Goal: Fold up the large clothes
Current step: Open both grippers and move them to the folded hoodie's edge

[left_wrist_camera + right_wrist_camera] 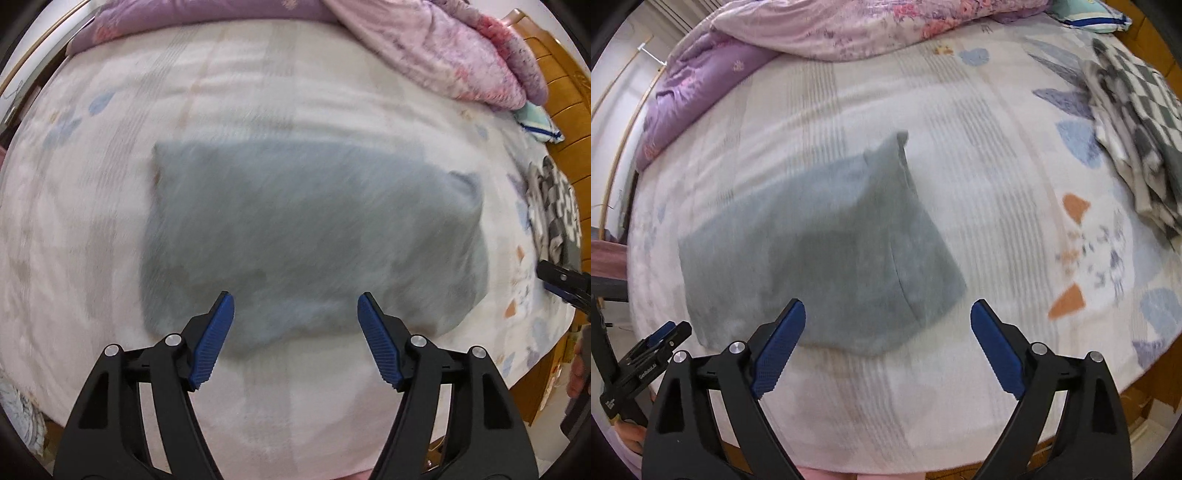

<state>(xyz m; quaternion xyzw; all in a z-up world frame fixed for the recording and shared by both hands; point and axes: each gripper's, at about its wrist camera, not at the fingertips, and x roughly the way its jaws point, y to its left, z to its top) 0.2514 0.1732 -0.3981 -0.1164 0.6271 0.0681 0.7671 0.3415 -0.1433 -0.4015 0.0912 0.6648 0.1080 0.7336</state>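
A grey-green garment [295, 229] lies folded into a rough rectangle on the bed; it also shows in the right wrist view [827, 254]. My left gripper [295, 314] is open and empty, held above the garment's near edge. My right gripper [888, 321] is open and empty, held above the garment's near right corner. The right gripper shows at the right edge of the left wrist view [565, 284]; the left gripper shows at the lower left of the right wrist view [661, 339]. Both views are motion-blurred.
The bed sheet [997, 184] is pale with coloured shapes. A purple and pink quilt [812, 33] is bunched at the far side. A checked grey-and-white cloth [1137, 122] lies at the right. A wooden headboard [565, 103] stands at the far right.
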